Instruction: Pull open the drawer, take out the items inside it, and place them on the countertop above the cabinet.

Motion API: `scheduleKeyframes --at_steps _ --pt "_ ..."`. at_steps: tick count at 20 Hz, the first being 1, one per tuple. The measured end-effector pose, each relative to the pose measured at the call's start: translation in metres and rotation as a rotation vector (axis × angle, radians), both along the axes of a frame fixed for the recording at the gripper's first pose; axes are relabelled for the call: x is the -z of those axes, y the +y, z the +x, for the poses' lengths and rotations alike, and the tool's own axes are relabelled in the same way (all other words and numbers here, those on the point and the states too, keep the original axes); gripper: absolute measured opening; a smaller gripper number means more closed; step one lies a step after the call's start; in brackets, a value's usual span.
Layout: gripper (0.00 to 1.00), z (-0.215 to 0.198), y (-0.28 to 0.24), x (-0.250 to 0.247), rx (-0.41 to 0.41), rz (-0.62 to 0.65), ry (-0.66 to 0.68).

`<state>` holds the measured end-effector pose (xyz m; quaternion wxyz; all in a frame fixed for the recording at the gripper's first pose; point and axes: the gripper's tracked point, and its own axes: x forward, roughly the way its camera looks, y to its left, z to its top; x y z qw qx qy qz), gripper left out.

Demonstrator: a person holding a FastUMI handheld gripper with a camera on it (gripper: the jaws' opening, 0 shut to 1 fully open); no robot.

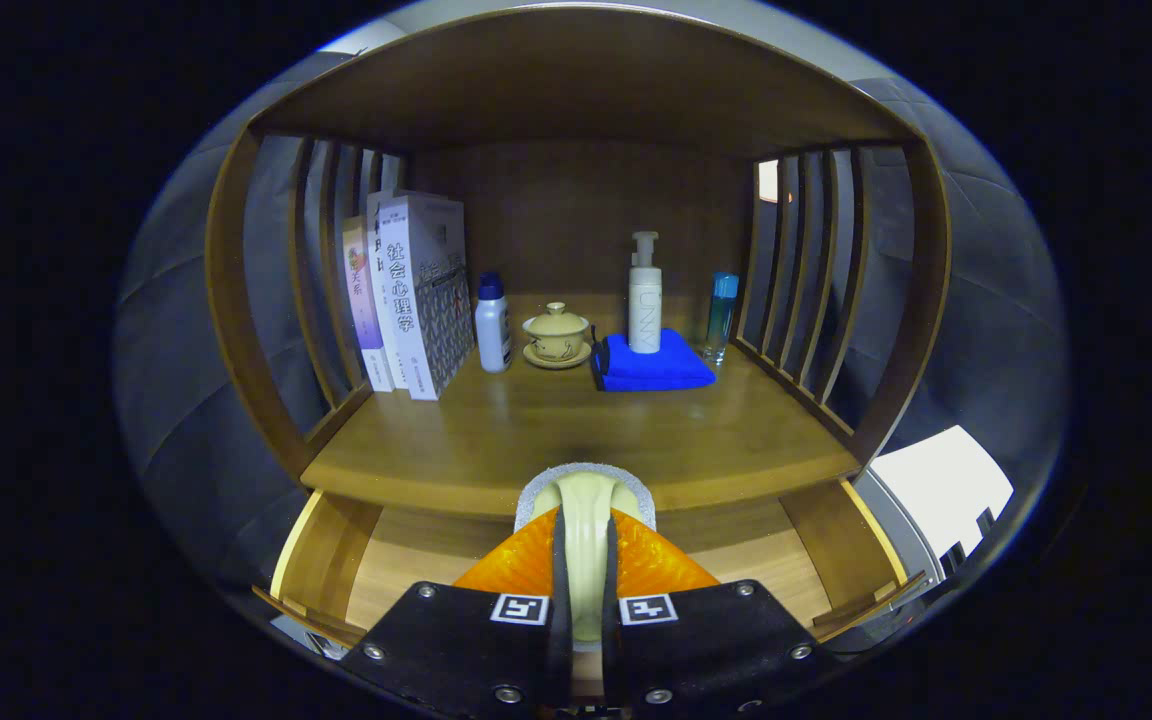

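Tongs (584, 530) clenched on a cream sponge (584, 500) above the open drawer (416, 560), worktop (536, 430) front bare, bottles behind.

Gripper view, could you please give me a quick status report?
Gripper shut on a cream item with a grey edge, over the open drawer. Countertop just ahead. Blue cloth, pump bottle, lidded cup stand further back.

Claw (584, 590) covers most of a cream-and-grey item (584, 500); item's identity unclear. Drawer (321, 555) front edge cut off.
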<state>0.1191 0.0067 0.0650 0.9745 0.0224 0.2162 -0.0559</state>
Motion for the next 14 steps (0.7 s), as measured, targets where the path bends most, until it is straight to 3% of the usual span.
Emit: scheduleKeyframes --at_steps 9,14 --pt "0.12 0.062 -0.008 -0.022 -0.009 -0.015 -0.058" --pt "0.12 0.097 -0.007 -0.006 -0.029 -0.006 -0.025"
